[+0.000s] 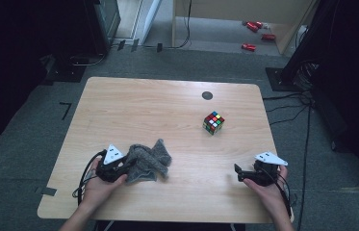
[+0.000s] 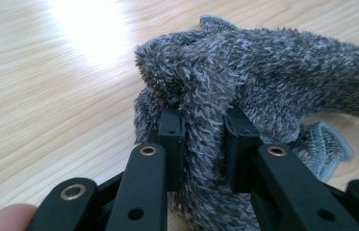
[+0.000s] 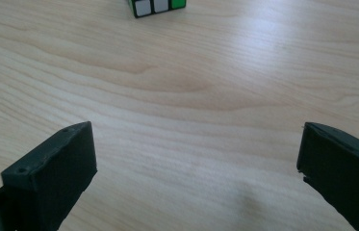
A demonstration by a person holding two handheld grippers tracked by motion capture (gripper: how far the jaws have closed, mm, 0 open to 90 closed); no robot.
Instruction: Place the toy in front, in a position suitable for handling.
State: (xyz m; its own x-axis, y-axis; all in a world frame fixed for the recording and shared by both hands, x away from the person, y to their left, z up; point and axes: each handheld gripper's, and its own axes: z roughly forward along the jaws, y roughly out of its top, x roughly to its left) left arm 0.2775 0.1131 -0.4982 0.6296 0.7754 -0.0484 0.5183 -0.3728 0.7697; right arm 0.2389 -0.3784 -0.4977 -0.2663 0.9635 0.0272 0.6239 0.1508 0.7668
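A grey fluffy cloth (image 1: pixel 149 161) lies bunched on the wooden table (image 1: pixel 167 103) at the front left. My left gripper (image 1: pixel 130 164) is shut on its left edge; in the left gripper view a fold of the cloth (image 2: pixel 244 77) is pinched between the two black pads (image 2: pixel 171 139). A colourful puzzle cube (image 1: pixel 213 122) stands right of the table's centre, and its lower edge (image 3: pixel 158 6) appears at the top of the right gripper view. My right gripper (image 1: pixel 237 172) hovers at the front right, jaws wide apart over bare wood (image 3: pixel 196 159), nothing between them.
A small dark round disc (image 1: pixel 207 95) sits in the tabletop near the far edge. Cables (image 1: pixel 307 134) trail on the floor to the right of the table. Red objects (image 1: pixel 254 29) lie on the floor beyond it.
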